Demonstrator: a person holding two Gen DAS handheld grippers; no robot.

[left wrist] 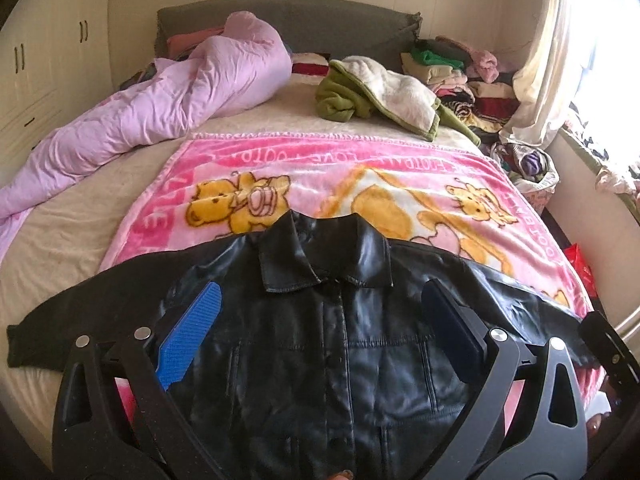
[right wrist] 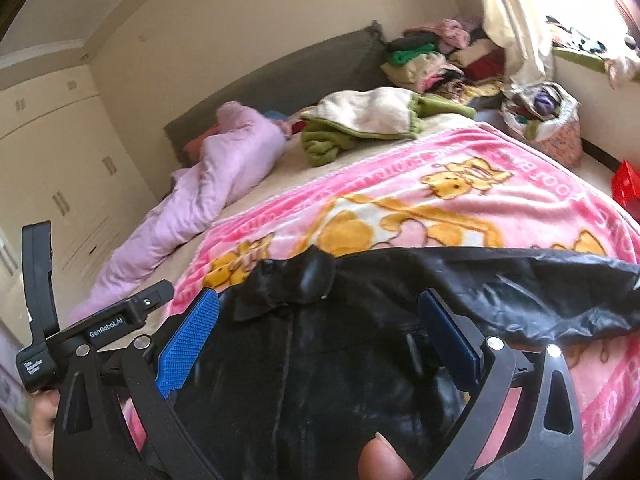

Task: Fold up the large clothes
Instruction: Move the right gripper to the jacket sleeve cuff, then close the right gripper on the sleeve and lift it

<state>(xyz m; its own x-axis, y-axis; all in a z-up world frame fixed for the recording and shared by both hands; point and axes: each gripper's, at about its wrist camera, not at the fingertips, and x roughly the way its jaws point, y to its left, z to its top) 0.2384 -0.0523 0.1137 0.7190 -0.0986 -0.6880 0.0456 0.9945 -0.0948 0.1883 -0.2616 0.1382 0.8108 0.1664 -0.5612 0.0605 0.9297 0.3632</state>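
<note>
**Here: black leather jacket spread front-up on a cartoon blanket**

Here the black leather jacket (left wrist: 320,320) lies flat, front up, at the near edge of the bed, its glossy, creased hide catching the light. The pointed collar (left wrist: 324,256) sits toward 12 o'clock, a stitched placket runs down the middle, and the sleeves reach out toward 9 and 3 o'clock.

The left gripper (left wrist: 320,320) hovers over the chest with its ribbed blue pads (left wrist: 188,340) spread wide, gripping nothing. The right gripper (right wrist: 316,336) is likewise spread above the jacket (right wrist: 360,320), toward its 3 o'clock sleeve; whether the pads touch the leather cannot be told.

Under the jacket is a plush pink bear-print blanket (left wrist: 360,168). At 10 o'clock a rumpled lilac quilt (left wrist: 180,96) stretches along the bed. At 12 o'clock lies a green fleece with cream lining (left wrist: 380,92), before the grey upholstered headboard (left wrist: 288,20). At 1 o'clock folded clothes are stacked (left wrist: 452,68), beside a pale curtain (left wrist: 552,48).
</note>
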